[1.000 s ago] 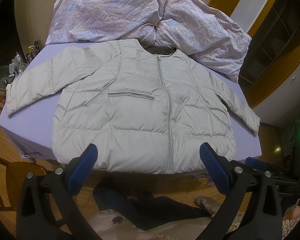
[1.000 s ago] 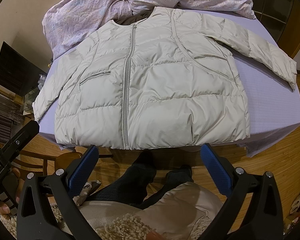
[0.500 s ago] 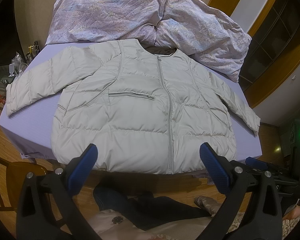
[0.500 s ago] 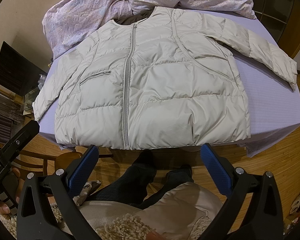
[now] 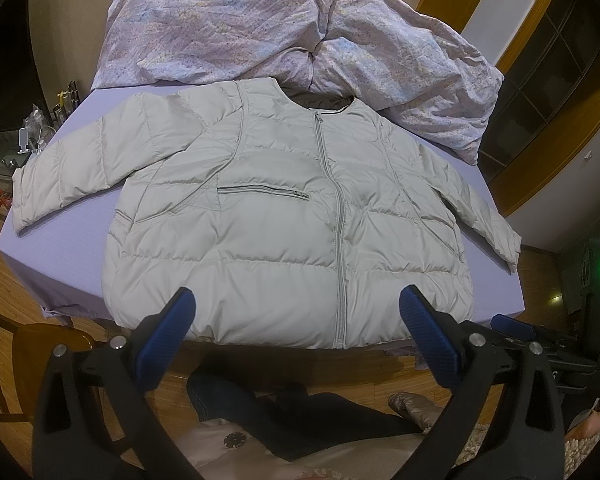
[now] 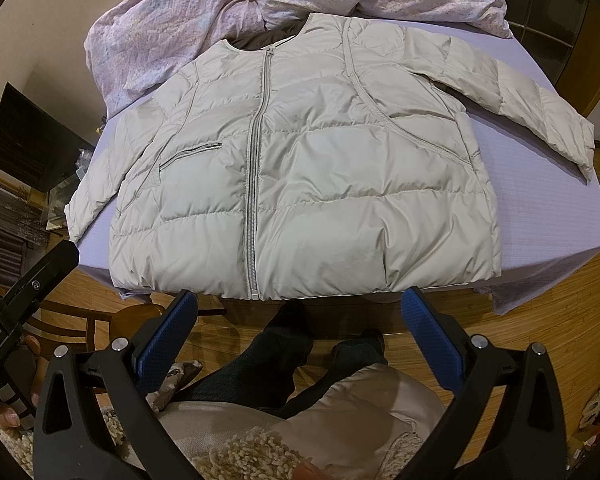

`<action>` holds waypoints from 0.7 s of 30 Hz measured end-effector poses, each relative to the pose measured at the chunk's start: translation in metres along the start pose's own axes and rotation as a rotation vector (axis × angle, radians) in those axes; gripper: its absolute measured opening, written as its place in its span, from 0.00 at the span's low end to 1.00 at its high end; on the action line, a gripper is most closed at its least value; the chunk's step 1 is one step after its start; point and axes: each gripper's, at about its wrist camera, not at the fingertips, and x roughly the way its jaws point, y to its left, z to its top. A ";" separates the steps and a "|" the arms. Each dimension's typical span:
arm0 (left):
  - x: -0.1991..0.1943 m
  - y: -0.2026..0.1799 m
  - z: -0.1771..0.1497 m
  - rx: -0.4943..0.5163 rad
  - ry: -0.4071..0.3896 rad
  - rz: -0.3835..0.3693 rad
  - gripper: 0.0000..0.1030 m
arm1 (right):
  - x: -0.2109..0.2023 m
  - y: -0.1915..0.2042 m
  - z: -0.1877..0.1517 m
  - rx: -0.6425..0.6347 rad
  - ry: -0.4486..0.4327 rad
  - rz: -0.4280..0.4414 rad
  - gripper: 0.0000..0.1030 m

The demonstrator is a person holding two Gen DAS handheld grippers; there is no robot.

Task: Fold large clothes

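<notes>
A pale grey puffer jacket [image 5: 284, 216] lies flat and zipped on a lilac-covered table [image 5: 72, 248], front up, both sleeves spread outward. It also shows in the right wrist view [image 6: 320, 168]. My left gripper [image 5: 296, 320] is open and empty, held above the floor just in front of the jacket's hem. My right gripper [image 6: 300, 320] is open and empty, also just short of the hem, over the person's legs.
A crumpled floral quilt [image 5: 284, 28] lies on the table behind the jacket's collar. A wooden chair [image 6: 100, 320] stands at the table's left front corner. The person's dark-trousered legs [image 6: 284, 364] are below. The wood floor [image 6: 540, 320] surrounds the table.
</notes>
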 end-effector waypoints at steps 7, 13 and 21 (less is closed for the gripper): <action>0.000 0.000 0.000 0.001 0.001 0.000 0.98 | 0.001 0.000 0.000 0.001 0.001 0.000 0.99; 0.000 0.000 0.000 0.001 0.001 0.000 0.98 | 0.001 0.000 0.000 0.001 0.001 0.000 0.99; 0.000 0.000 0.000 0.000 0.001 0.000 0.98 | 0.002 0.001 0.001 0.001 0.001 0.000 0.99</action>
